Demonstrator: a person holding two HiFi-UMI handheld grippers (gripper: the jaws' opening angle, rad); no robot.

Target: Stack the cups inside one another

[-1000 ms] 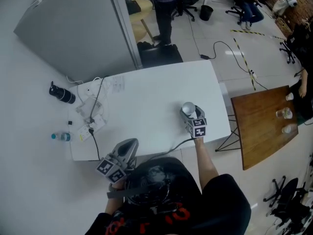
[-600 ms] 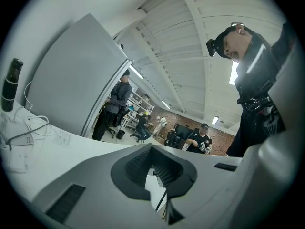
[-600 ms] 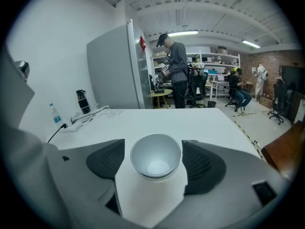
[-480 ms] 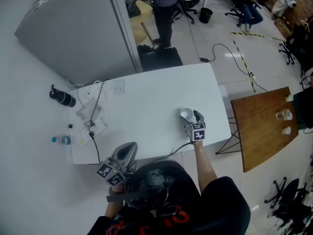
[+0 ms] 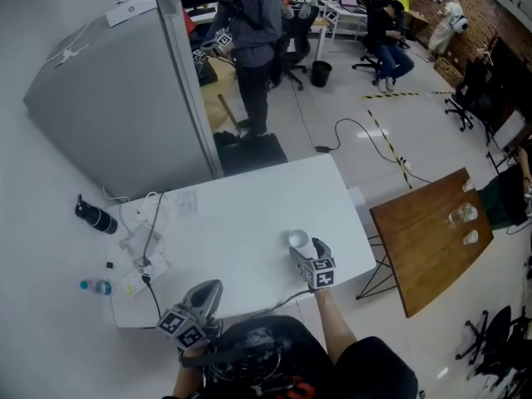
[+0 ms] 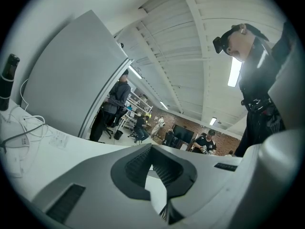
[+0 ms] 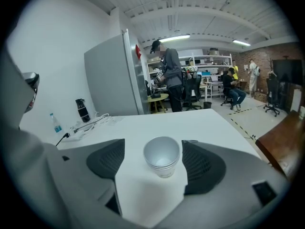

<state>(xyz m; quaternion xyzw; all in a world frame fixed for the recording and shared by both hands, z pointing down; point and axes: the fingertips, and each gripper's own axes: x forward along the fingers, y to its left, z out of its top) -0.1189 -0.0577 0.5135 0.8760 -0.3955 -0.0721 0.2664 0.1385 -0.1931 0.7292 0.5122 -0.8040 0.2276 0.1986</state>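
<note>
**Cup stack stands free between the wide right jaws**

The right gripper is over the white table, angled down, its jaws spread wide. Standing right between them is the cup stack. It is upright, mouth up, with several rims nested one inside the next and the base flat on the table.

Neither pad is pressing. Clear table shows beside the pad at the left of the right gripper view, and only a sliver of a gap shows on the other side. So the stack lies straight ahead of this gripper, off-centre toward one pad. Its long axis is vertical and crosses the line the gripper points along.

Over to the left gripper — it hangs at the near edge of the table, well apart from the cups. It points level, tips drawn together with nothing between them, and its own view shows no cup at all. The right hand is plainly the nearer one.

No loose cup shows on this table, so the nesting looks done by my reading. What matters next is that narrow gap at the close pad. Any pull-away wants to go straight back along the jaws' own line — a sideways drift toward the near pad would likely nudge this light, tall stack and could tip it.
</note>
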